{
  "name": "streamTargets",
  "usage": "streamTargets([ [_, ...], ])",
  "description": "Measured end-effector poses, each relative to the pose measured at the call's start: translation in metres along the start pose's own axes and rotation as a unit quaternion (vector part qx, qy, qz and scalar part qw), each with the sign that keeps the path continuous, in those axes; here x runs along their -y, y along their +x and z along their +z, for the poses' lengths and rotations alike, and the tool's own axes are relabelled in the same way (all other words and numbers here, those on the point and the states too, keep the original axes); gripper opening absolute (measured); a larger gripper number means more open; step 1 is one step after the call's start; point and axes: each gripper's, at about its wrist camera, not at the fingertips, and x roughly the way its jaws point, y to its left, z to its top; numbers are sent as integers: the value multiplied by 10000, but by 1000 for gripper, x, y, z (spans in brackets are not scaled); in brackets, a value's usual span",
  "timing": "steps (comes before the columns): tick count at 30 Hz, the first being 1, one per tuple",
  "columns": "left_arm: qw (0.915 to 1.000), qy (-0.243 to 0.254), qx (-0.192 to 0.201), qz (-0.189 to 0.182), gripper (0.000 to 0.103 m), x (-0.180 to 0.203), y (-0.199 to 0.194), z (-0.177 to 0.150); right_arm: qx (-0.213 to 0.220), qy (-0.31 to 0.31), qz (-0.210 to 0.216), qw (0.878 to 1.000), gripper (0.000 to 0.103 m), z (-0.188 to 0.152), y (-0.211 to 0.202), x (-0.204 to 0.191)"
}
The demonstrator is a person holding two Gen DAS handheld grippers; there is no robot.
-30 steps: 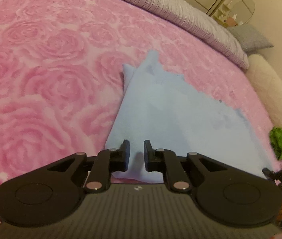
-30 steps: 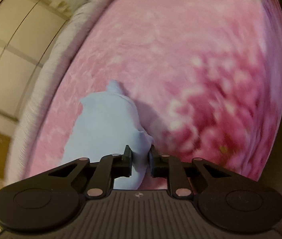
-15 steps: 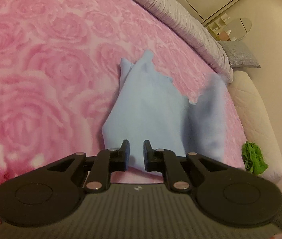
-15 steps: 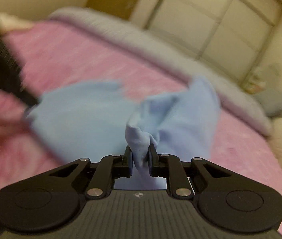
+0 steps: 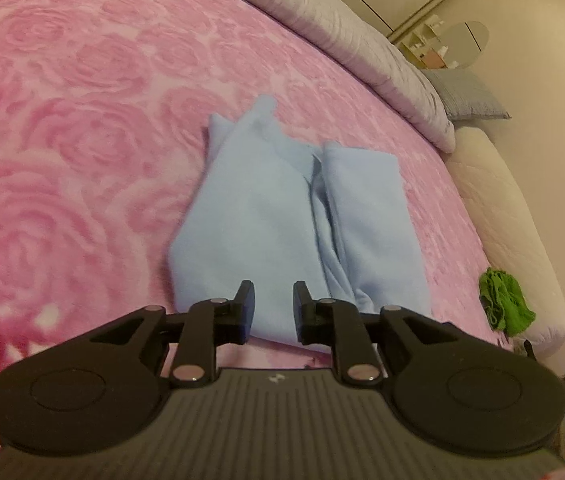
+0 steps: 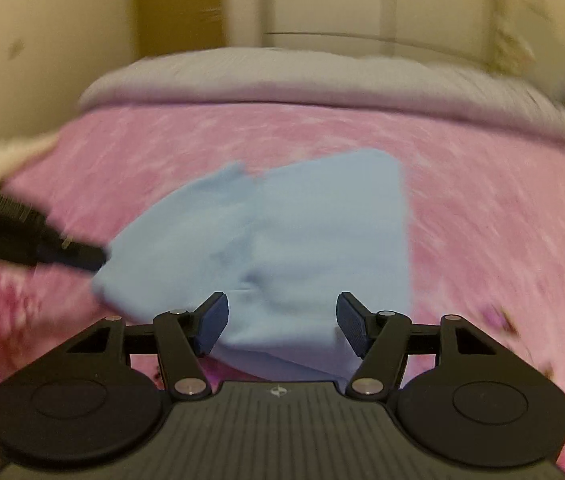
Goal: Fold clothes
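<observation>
A light blue garment [image 5: 282, 216] lies on the pink rose bedspread [image 5: 62, 120], its right side folded over onto the middle. My left gripper [image 5: 273, 306] hovers at its near edge, slightly open, holding nothing. In the right wrist view, which is motion-blurred, the garment [image 6: 282, 232] lies flat ahead. My right gripper [image 6: 282, 322] is wide open over its near edge and empty. The left gripper [image 6: 30, 240] shows as a dark shape at the garment's left edge.
A grey striped duvet [image 5: 342, 32] runs along the far side of the bed. A cream cushion edge [image 5: 510, 220] borders the right, with a green cloth [image 5: 502, 304] on it. Wardrobe doors [image 6: 362, 0] stand behind the bed.
My right gripper carried the garment's right side over onto the middle, then opened and let it go. My left gripper's jaws have parted a little.
</observation>
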Motion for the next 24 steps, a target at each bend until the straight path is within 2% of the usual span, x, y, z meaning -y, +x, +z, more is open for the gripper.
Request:
streamTargets([
  [2,9998,-44,-98,-170,25,6,6,-2,-228,939,-144,9952,61,0,0,37],
  [4,9985,-216,-231,-444,26,12,16,-4,-441,1799,-272,9823,59,-4,3,71],
  [6,9961,-408,-358,-698,28,15,28,-5,-487,2395,-125,9696,55,-9,6,95],
  [8,9955,-466,-412,-711,28,19,40,-4,-451,2865,116,9569,51,-10,11,110],
  [11,9934,-693,-472,-779,28,18,55,-1,-315,3798,488,9233,35,-23,12,132],
  [14,9901,-926,-523,-920,28,17,69,2,-264,4324,752,8982,27,-33,19,149],
  [17,9869,-1091,-579,-1043,29,17,84,4,-558,4249,833,8997,27,-35,37,151],
  [20,9832,-1251,-662,-1153,34,17,101,5,-768,4298,896,8952,26,-41,52,146],
  [24,9844,-1182,-706,-1096,32,19,114,6,-747,4282,913,8960,26,-42,59,145],
])
